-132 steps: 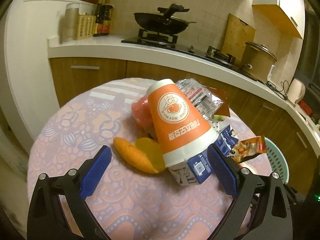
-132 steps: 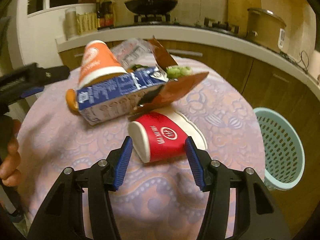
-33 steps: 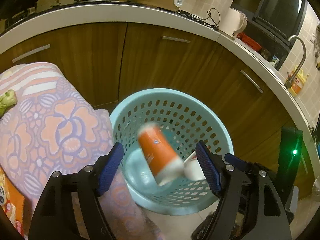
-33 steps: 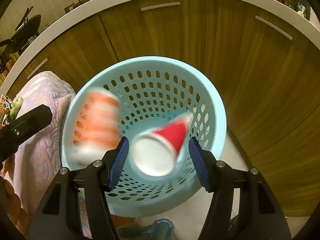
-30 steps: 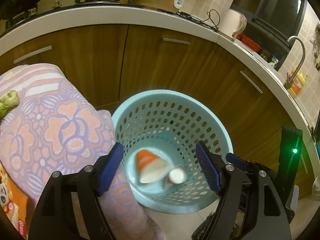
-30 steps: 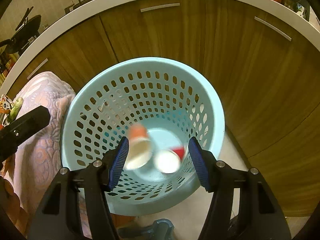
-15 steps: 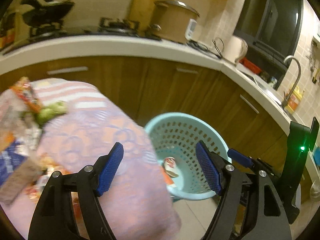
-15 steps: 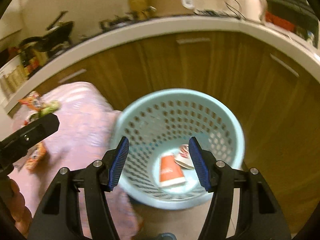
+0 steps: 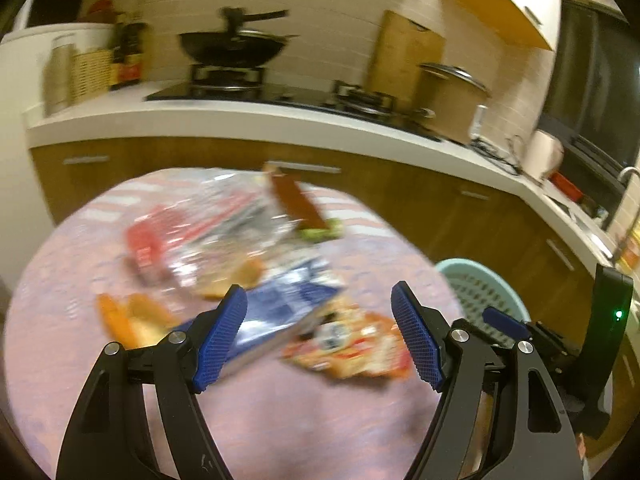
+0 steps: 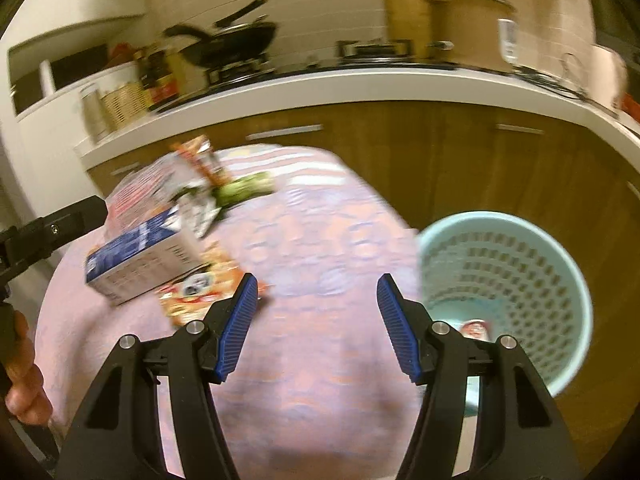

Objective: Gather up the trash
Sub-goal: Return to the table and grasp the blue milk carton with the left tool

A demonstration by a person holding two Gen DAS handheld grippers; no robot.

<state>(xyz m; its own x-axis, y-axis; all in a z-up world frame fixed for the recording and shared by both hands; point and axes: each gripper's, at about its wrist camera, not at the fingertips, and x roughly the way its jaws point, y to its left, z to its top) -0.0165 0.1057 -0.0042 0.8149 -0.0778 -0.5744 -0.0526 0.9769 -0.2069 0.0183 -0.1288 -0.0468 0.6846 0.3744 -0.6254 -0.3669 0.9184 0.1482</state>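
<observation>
Having dropped both cups into basket, we now face table litter; left gripper and right gripper tilted down, jaws released, empty.

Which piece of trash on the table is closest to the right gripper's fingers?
The orange snack wrapper, lying flat beside the left finger; the blue carton sits farther back.

Black wok on stove
</observation>
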